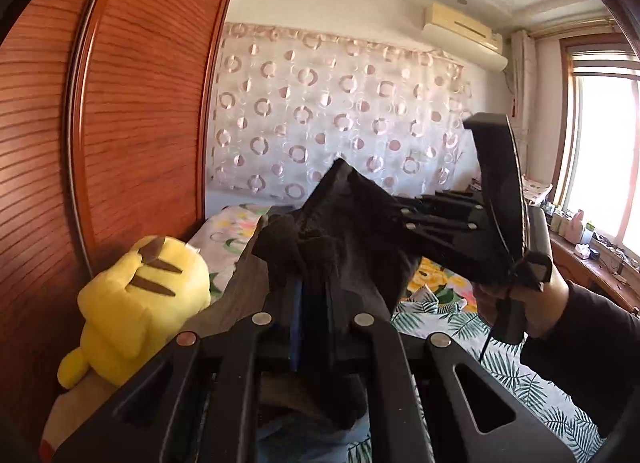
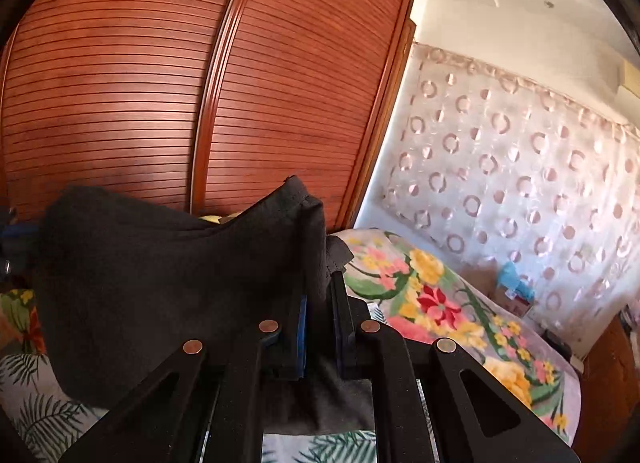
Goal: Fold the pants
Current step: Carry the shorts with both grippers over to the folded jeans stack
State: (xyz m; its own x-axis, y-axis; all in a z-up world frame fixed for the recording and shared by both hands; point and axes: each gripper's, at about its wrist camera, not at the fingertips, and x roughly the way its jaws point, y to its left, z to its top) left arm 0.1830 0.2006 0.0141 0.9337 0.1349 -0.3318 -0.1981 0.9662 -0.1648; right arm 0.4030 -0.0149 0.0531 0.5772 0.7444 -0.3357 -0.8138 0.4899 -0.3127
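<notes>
Both claws were clamped on the black soft-fabric pants, which hung lifted in the air above the bed with the leaf-and-flower printed sheet. The left gripper had its jaws pinched together on a bunched edge of the cloth. The right gripper squeezed another edge, the fabric stretching away to its left in a sagging span. A yellow plush toy sat beside the reddish-brown slatted wooden wardrobe. A hand gripped the right tool's handle.
</notes>
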